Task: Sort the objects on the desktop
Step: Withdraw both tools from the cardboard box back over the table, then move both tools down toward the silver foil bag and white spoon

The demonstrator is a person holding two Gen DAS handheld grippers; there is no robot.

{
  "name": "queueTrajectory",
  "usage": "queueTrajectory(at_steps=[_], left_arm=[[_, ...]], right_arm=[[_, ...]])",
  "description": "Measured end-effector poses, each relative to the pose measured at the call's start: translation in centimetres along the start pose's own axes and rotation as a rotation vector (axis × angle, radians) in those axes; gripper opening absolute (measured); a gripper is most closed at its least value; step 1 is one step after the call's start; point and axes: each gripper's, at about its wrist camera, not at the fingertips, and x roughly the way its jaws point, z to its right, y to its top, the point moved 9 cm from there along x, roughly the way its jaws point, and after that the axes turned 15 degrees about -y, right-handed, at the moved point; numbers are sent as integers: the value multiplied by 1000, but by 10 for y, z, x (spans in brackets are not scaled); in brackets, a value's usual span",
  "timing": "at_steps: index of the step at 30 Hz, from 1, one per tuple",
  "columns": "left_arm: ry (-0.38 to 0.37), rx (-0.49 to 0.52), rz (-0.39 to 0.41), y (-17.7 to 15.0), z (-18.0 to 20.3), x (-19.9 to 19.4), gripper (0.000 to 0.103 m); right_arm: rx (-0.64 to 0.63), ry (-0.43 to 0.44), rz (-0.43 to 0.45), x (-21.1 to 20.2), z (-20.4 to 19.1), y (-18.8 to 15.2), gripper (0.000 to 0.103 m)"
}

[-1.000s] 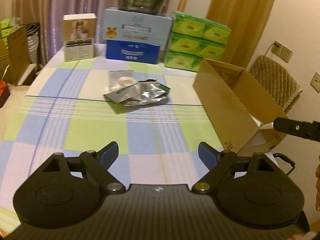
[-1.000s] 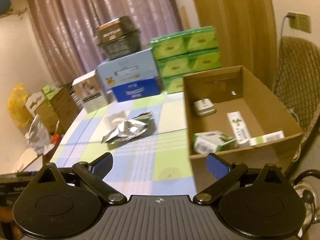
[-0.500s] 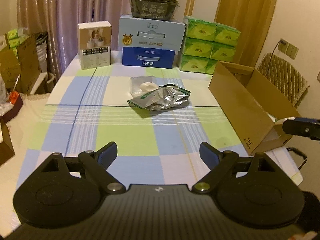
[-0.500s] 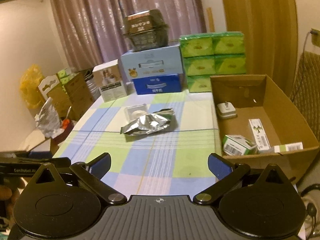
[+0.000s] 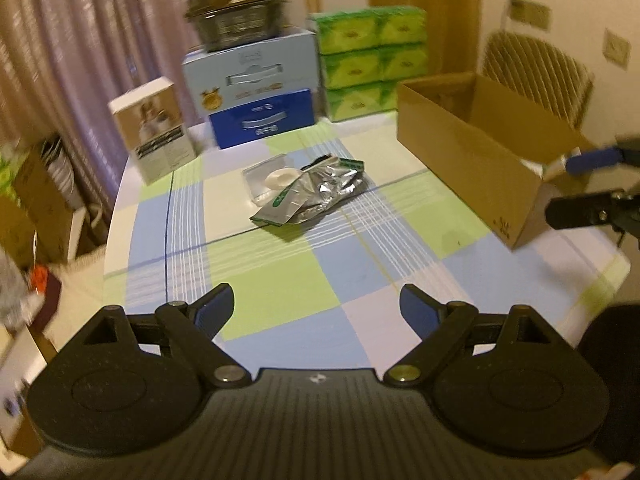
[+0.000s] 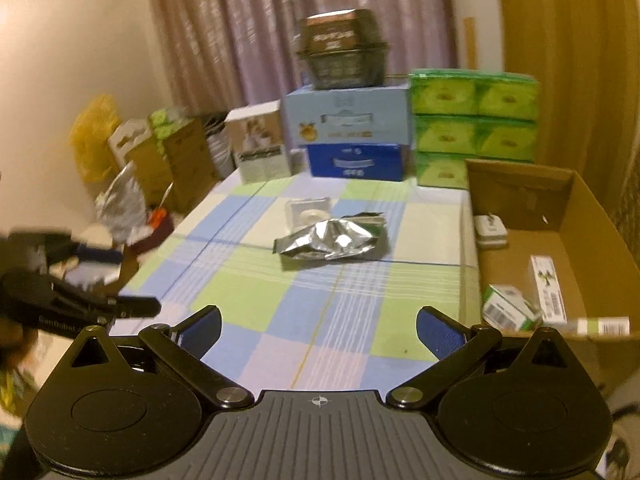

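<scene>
A crumpled silver foil pouch (image 5: pixel 316 196) (image 6: pixel 332 242) lies mid-table, partly over a small clear case holding a white roll (image 5: pixel 272 178) (image 6: pixel 309 210). An open cardboard box (image 5: pixel 472 152) (image 6: pixel 584 216) at the table's right side holds a white adapter (image 6: pixel 490 230) and several small green-and-white packets (image 6: pixel 510 306). My left gripper (image 5: pixel 316 308) is open and empty above the table's near edge. My right gripper (image 6: pixel 318 330) is open and empty too, near the box's front corner. Each gripper shows at the edge of the other's view.
Along the far edge stand a white product box (image 5: pixel 156 134), stacked blue cartons (image 5: pixel 256 88) with a dark plastic container (image 5: pixel 236 4) on top, and green tissue packs (image 5: pixel 372 56). Cartons and bags (image 6: pixel 160 156) crowd the floor left of the checked tablecloth (image 5: pixel 280 280). A wicker chair (image 5: pixel 536 68) stands behind the box.
Both grippers have drawn back from the table and turned; the views now take in more of the tabletop. Their jaws stay open and nothing on the table has moved.
</scene>
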Motion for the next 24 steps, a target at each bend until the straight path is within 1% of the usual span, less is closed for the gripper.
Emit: queueTrajectory(at_steps=[2,5,10,12,16,20,22,24], left_arm=[[-5,44,-29,3,1,3,89],[-9,103,-68,8,-2,9,89],[-33,213,-116,20,-10,32,91],[-50,248,-124,27,-16,48,91],[-55,315,-131,39,-30,89,91],[-53,418,-133,50,-40,137,91],[-69,466,-147,51,-43,160,91],[-83,506,-163,51,-46,182,91]], right_arm=[[-65,13,5,3,-5,2,101],[-196,27,18,9,-15,6,101],[-463,53,45,34,-29,9,101],[-546,58,52,50,-31,12,101],[-683,64,70,89,-29,22,101],[-812,96,95,129,-27,37,101],[-878,103,103,151,-27,42,101],[-940,109,90,173,-26,45,101]])
